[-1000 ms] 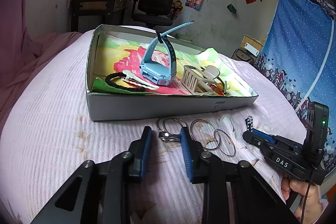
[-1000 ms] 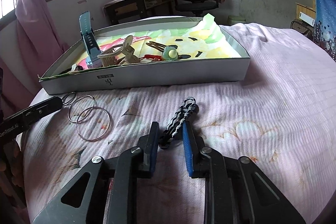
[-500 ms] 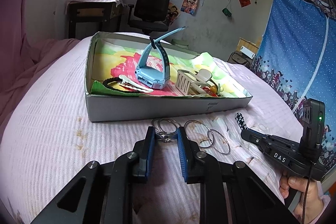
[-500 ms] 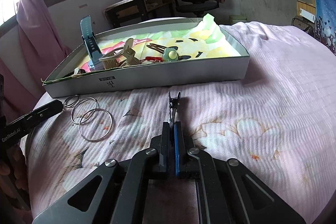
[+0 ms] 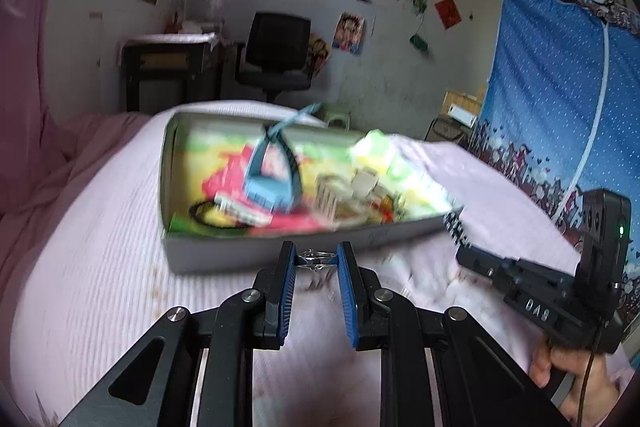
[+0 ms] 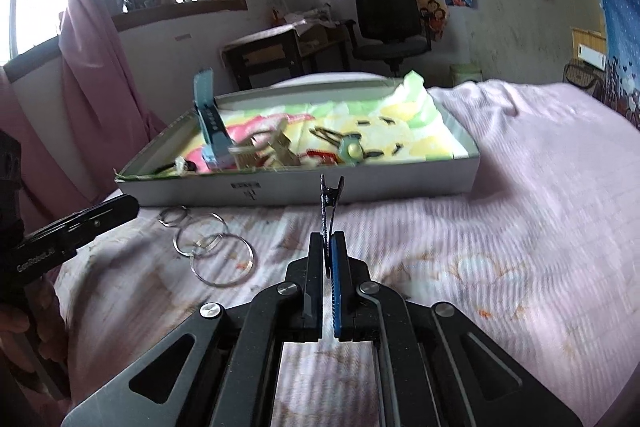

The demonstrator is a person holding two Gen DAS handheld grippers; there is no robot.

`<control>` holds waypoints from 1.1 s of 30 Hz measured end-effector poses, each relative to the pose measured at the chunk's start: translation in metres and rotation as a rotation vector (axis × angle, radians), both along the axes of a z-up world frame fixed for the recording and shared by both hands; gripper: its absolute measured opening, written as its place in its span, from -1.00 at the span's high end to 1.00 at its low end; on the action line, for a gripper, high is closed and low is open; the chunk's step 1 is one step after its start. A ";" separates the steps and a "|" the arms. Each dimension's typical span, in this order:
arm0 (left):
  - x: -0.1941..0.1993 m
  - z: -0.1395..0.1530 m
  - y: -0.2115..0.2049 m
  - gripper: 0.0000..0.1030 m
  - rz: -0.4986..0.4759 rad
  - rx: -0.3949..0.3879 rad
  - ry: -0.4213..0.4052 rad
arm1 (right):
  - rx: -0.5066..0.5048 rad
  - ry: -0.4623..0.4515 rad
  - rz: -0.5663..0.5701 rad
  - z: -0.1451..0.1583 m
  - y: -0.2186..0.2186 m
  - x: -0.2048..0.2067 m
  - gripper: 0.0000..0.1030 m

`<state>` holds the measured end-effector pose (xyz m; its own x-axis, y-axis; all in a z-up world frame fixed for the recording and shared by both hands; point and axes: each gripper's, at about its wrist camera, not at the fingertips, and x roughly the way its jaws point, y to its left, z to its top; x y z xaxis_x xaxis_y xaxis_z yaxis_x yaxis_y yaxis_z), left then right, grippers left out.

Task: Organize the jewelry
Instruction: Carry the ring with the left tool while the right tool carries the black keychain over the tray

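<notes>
In the left wrist view the shallow box point(image 5: 256, 255) is smeared by motion. The blue watch point(image 5: 268, 183) inside it reads only as a blurred loop, and the pale pieces to the right of the watch cannot be identified. The silver ring point(image 5: 315, 257) just in front of the box is too small to show detail. The hand point(image 5: 576, 379) right of the box is cut off by the picture's edge. In the right wrist view the hair clip point(image 6: 330, 205) in front of the box has its lower end hidden between the right gripper point(image 6: 327, 247) pads.

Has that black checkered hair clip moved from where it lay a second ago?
Yes. The hair clip lay flat on the bedspread; now the right tongs pinch it, lifted upright before the box.
</notes>
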<state>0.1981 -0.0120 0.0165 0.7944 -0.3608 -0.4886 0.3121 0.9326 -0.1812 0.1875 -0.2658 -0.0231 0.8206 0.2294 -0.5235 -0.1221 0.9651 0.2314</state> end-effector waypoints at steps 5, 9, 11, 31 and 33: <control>0.009 0.022 -0.002 0.61 0.027 -0.032 -0.071 | -0.011 -0.057 0.004 0.015 0.005 -0.003 0.93; 0.019 0.026 0.006 0.61 0.077 -0.075 -0.084 | -0.036 -0.098 0.012 0.024 0.011 -0.001 0.93; 0.026 0.025 0.010 0.61 0.102 -0.071 -0.079 | -0.038 -0.115 0.014 0.029 0.014 0.005 0.93; 0.067 -0.006 0.033 0.61 0.152 -0.097 0.088 | -0.110 -0.005 -0.002 0.023 0.037 0.062 0.93; 0.067 -0.006 0.029 0.61 0.148 -0.079 0.090 | -0.110 0.012 -0.001 0.021 0.037 0.067 0.93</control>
